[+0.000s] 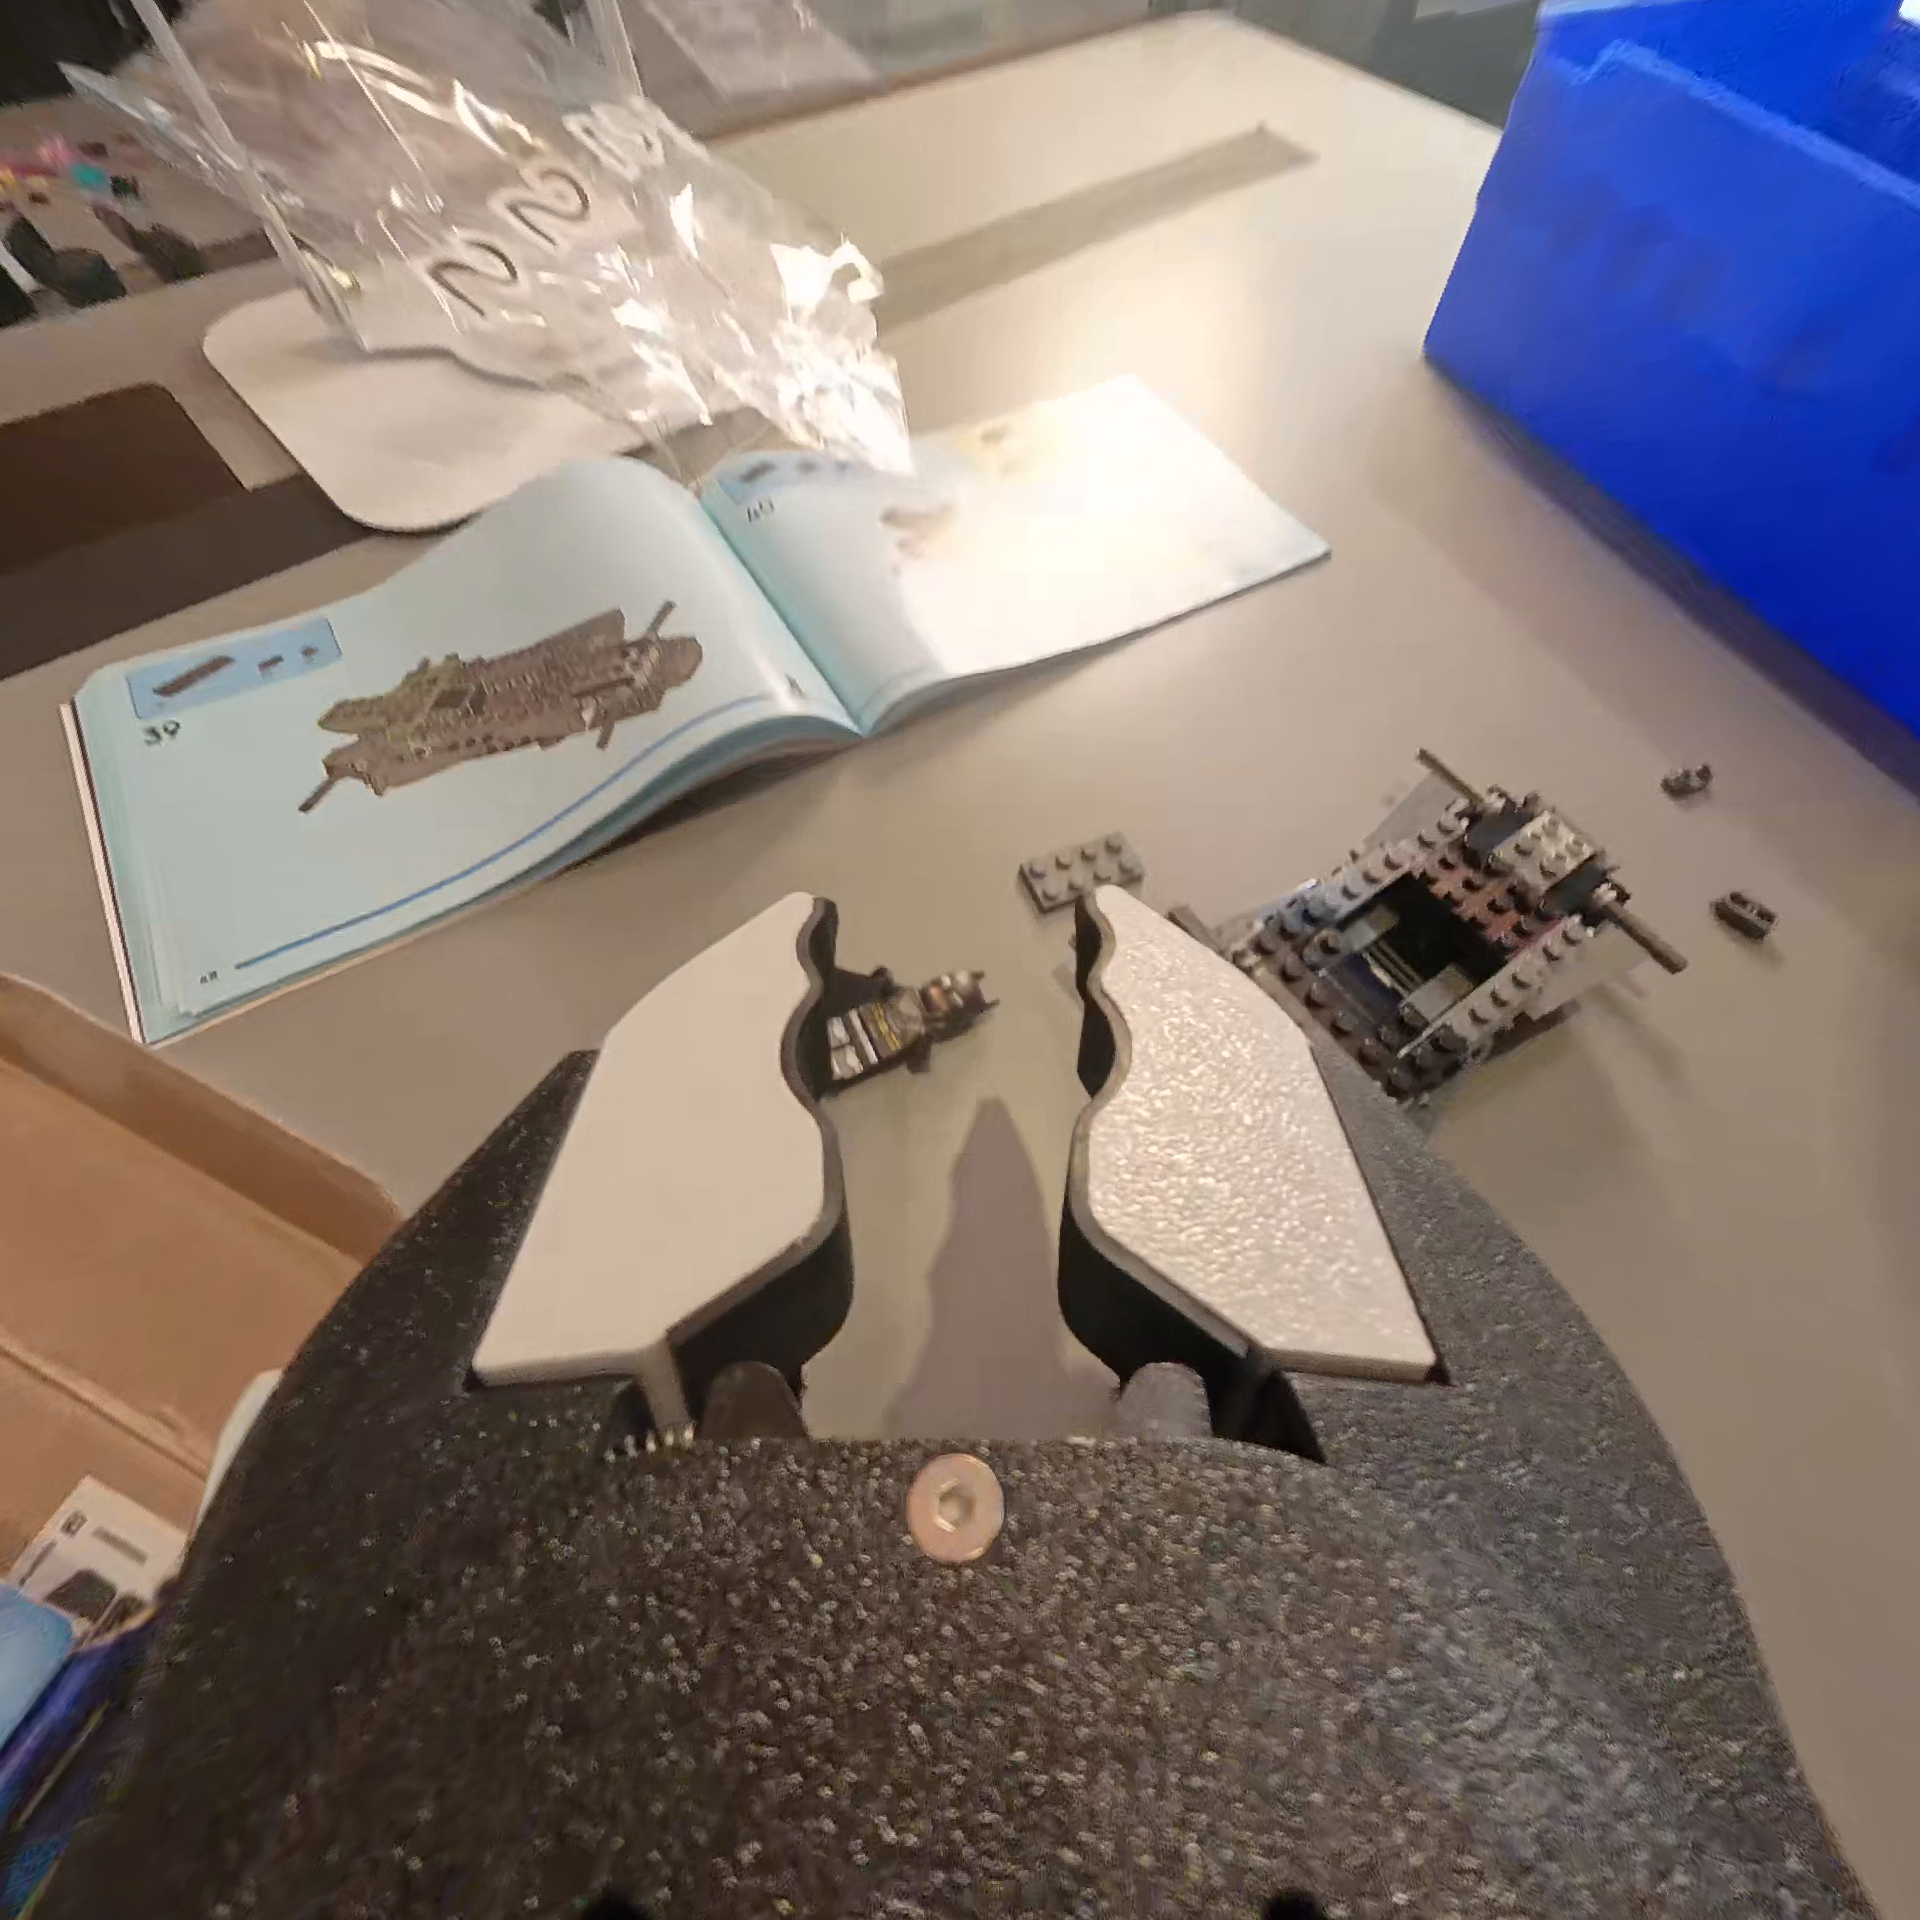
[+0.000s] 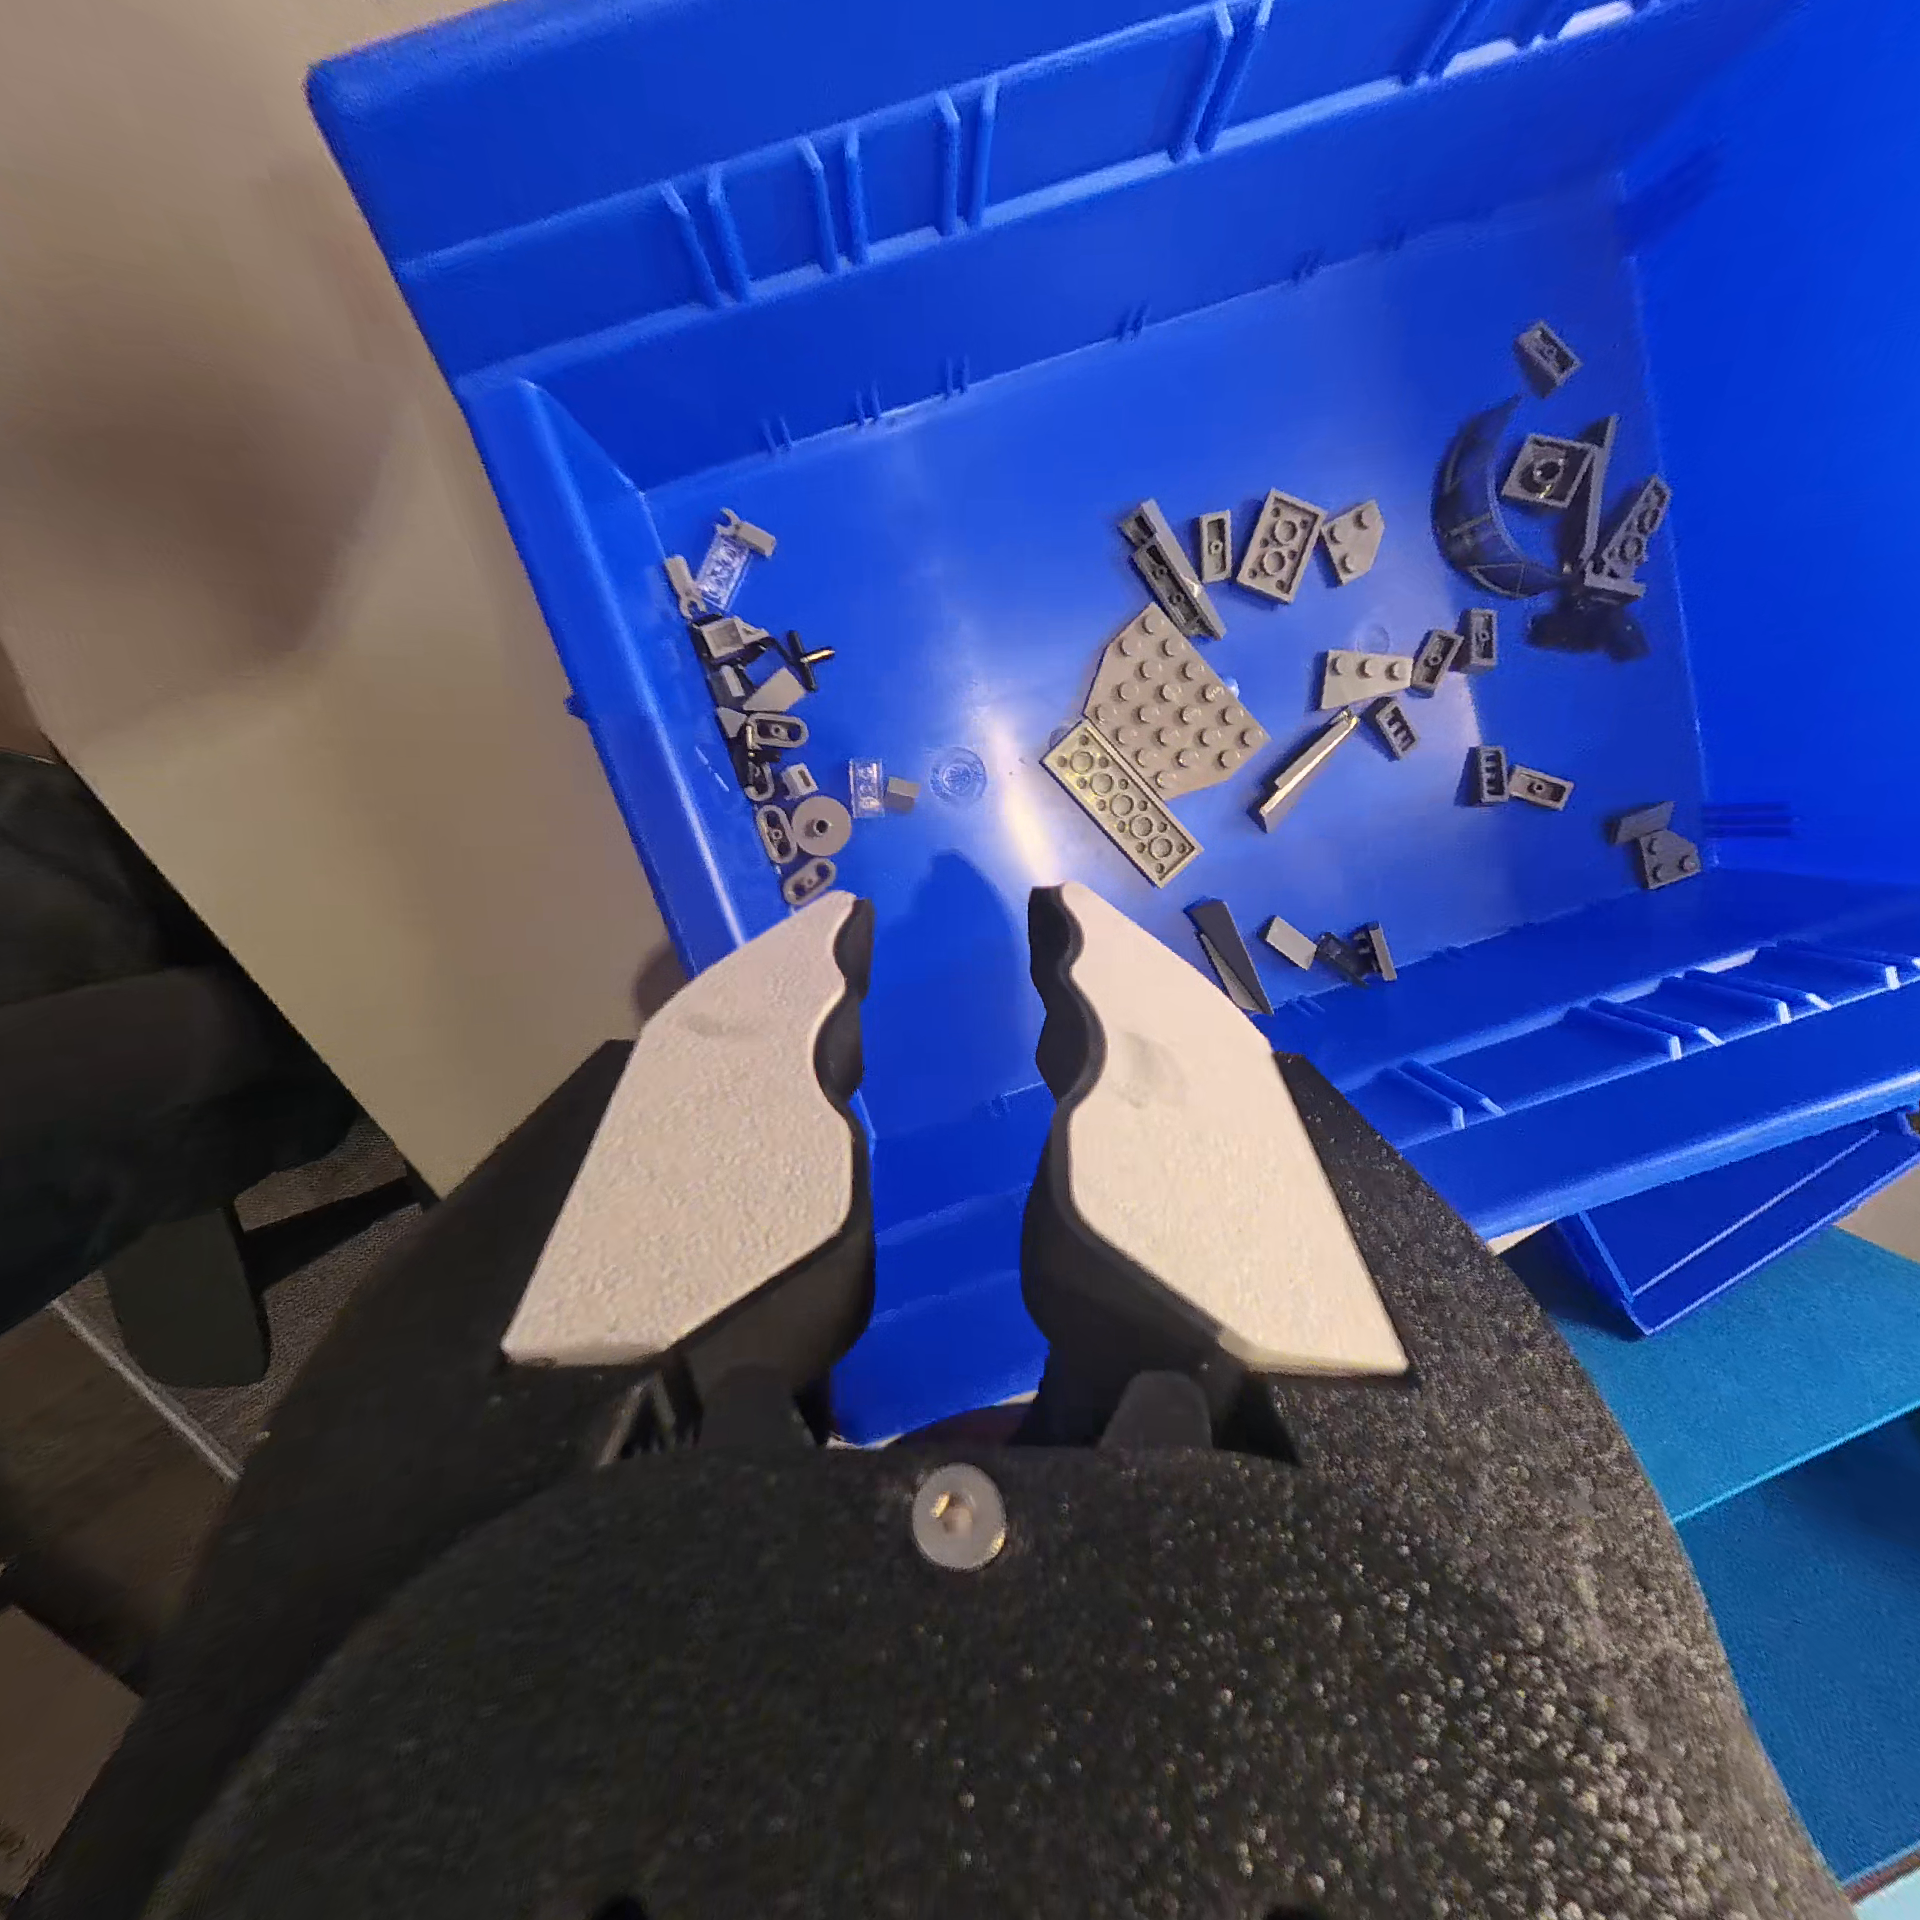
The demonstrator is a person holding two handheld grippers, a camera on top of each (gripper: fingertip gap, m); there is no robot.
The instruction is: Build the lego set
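Behind left gripper (image 1: 951, 914) finger (image 1: 717, 1049), minifigure (image 1: 899, 1023) legs hidden.

Matte beige bench (image 1: 1195, 343). Lying directly on it: open pale-blue instruction booklet (image 1: 499, 727); dark toy-brick minifigure (image 1: 899, 1023); flat dark-grey studded plate (image 1: 1081, 868); partly built grey-and-black brick assembly (image 1: 1455, 945); two small dark loose pieces (image 1: 1685, 779) (image 1: 1745, 914). Large blue plastic bin (image 1: 1683, 343) at right. White rounded base (image 1: 395, 416) behind booklet. Brown cardboard box (image 1: 156, 1195) near left edge.

One booklet (image 1: 665, 665), one minifigure (image 1: 904, 1023), one blue bin (image 2: 1039, 312).
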